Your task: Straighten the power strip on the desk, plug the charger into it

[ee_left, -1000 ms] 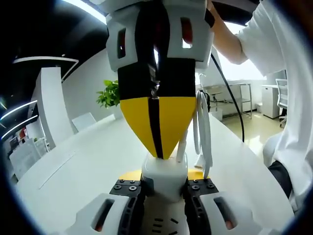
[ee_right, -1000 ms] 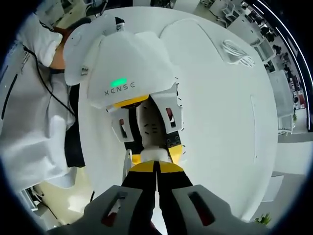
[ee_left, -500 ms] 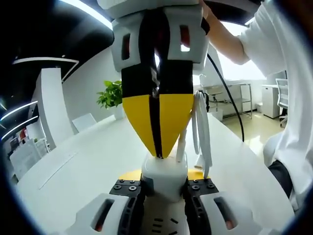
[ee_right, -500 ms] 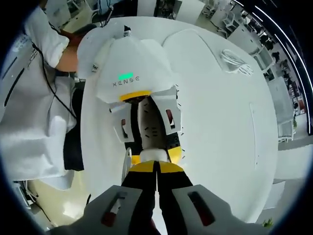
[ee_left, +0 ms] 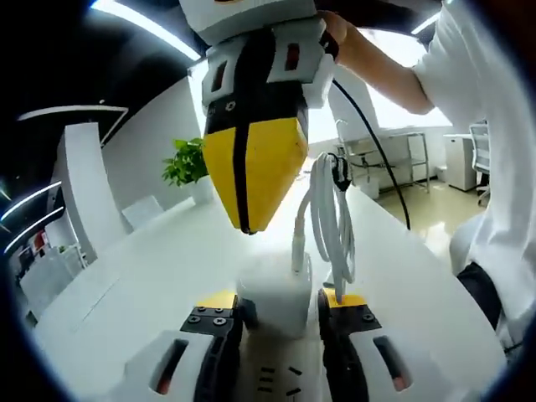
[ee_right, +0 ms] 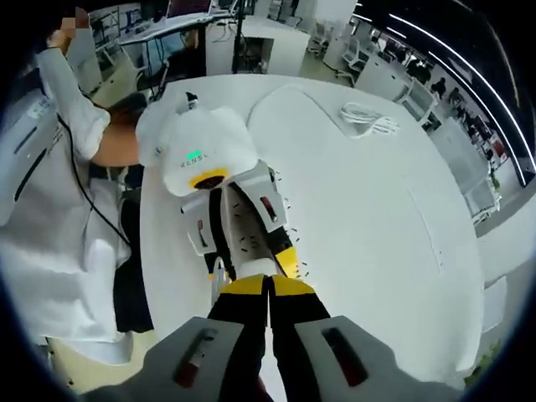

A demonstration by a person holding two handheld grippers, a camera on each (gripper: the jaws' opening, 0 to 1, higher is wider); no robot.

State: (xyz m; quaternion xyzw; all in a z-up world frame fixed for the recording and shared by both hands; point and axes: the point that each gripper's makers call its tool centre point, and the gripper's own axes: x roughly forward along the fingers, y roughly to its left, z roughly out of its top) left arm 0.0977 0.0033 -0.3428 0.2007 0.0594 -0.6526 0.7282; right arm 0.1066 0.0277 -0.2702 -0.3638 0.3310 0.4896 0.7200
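Note:
The white power strip (ee_left: 280, 381) lies flat on the white table (ee_left: 126, 285), and my left gripper (ee_left: 280, 300) is shut on its sides. A white charger (ee_left: 272, 293) stands plugged into the strip between the yellow pads. Its looped white cable (ee_left: 331, 218) rises beside it. My right gripper (ee_left: 245, 226) hangs just above the charger, yellow tips shut and holding nothing. In the right gripper view, my right gripper (ee_right: 269, 289) points down at the charger (ee_right: 260, 270), the strip (ee_right: 243, 230) and the left gripper (ee_right: 255, 261).
A coiled white cable (ee_right: 368, 117) lies far across the table (ee_right: 368, 218). A person in a white shirt (ee_right: 50, 226) stands at the table's edge. A potted plant (ee_left: 186, 163) and a chair are behind the table.
My right gripper has lifted off the top of the charger, which it was touching before. The charger stays in the strip, and the left gripper keeps its hold.

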